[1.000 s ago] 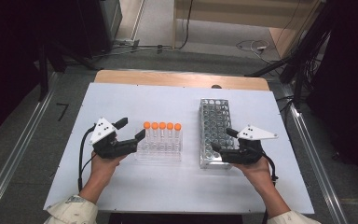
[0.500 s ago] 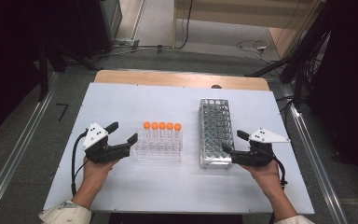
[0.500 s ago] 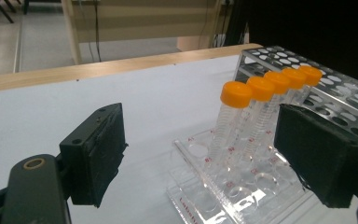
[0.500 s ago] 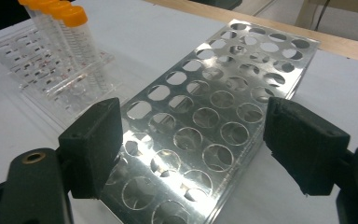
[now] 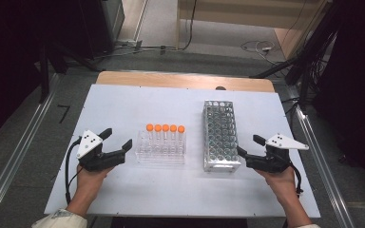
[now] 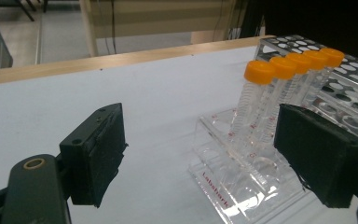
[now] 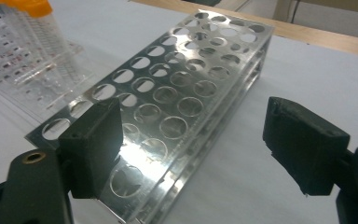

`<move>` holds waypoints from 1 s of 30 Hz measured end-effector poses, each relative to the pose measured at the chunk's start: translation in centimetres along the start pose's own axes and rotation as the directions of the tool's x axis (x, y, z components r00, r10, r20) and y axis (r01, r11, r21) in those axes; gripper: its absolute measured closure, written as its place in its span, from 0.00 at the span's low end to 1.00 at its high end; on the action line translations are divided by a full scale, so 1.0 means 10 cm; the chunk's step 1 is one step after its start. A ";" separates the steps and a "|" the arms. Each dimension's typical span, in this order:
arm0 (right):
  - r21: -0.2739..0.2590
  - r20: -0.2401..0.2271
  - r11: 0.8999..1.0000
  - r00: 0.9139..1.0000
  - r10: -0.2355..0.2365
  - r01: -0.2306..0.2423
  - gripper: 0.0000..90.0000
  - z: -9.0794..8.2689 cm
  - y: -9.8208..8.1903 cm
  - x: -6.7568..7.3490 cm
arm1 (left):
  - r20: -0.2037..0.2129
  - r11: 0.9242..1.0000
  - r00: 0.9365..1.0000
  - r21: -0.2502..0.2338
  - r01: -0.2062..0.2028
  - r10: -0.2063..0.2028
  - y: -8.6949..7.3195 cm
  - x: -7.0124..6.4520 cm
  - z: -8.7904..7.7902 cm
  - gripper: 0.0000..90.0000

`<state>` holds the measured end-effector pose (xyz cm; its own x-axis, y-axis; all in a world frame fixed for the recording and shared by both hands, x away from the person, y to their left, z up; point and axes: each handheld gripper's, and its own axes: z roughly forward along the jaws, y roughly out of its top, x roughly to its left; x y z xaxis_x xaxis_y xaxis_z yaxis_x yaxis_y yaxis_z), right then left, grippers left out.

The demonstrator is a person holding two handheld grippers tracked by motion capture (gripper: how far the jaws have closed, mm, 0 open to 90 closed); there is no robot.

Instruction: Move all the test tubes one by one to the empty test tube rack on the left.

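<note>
At the left of the white bench (image 5: 123,104), the left tool (image 5: 121,140) sits low in the person's left hand (image 5: 88,178), its black jaws pointing rightward toward the clear rack (image 5: 160,151). The jaws stand wide apart with nothing between them; in the left gripper view the bare bench surface shows in the gap, and the near corner of the clear rack (image 6: 233,182) lies just ahead of the right-hand jaw, not touching it.

The clear rack stands just right of that tool, near the middle of the bench. It holds five orange-capped tubes (image 5: 165,135) in a single row, all upright and side by side. In the left gripper view the tubes (image 6: 261,102) line up one behind another, with the metal rack behind them.

Right of the clear rack, a little apart from it, stands the metal rack (image 5: 221,135), a long block of round holes running away from the person. Its holes look empty.

At the far right, the right tool (image 5: 248,146) rests in the person's right hand (image 5: 280,178), pointing leftward at the near end of the metal rack. Its jaws are spread wide and grip nothing. In the right gripper view the near corner of the metal rack (image 7: 182,93) lies just ahead of the left-hand jaw; whether they touch I cannot tell.
</note>
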<state>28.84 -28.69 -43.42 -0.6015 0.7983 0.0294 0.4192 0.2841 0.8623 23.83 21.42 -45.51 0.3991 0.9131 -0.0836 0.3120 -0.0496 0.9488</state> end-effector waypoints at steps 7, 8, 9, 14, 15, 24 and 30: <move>0.007 0.033 1.000 0.999 0.021 -0.021 0.21 -0.09 -0.08 -0.09 | -0.034 1.000 0.999 0.008 0.007 -0.007 -0.04 0.07 -0.08 0.18; 0.004 0.038 1.000 0.999 0.023 -0.023 0.21 -0.10 -0.09 -0.10 | -0.037 1.000 0.999 0.007 0.010 -0.010 -0.05 0.07 -0.08 0.18; 0.004 0.042 1.000 0.999 0.023 -0.023 0.21 -0.12 -0.09 -0.11 | -0.039 1.000 0.999 0.007 0.010 -0.010 -0.05 0.08 -0.09 0.18; 0.001 0.060 0.999 0.997 0.039 -0.040 0.21 -0.20 -0.15 -0.17 | -0.053 1.000 0.999 0.006 0.015 -0.014 -0.07 0.10 -0.13 0.18; -0.001 0.064 0.999 0.997 0.041 -0.041 0.21 -0.21 -0.16 -0.18 | -0.055 1.000 0.998 0.010 0.013 -0.012 -0.07 0.11 -0.14 0.18; 0.000 0.085 0.999 0.995 0.051 -0.051 0.21 -0.29 -0.21 -0.21 | -0.071 1.000 0.997 0.014 0.007 -0.006 -0.09 0.13 -0.21 0.18; -0.003 0.112 0.998 0.992 0.057 -0.057 0.21 -0.35 -0.24 -0.25 | -0.079 1.000 0.997 0.017 0.007 -0.006 -0.12 0.15 -0.25 0.18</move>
<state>26.94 -33.19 -43.83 -0.4963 0.8679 0.0215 0.4508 0.2364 0.8607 21.93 23.88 -45.97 0.3282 0.9424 -0.0646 0.3293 -0.0501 0.9429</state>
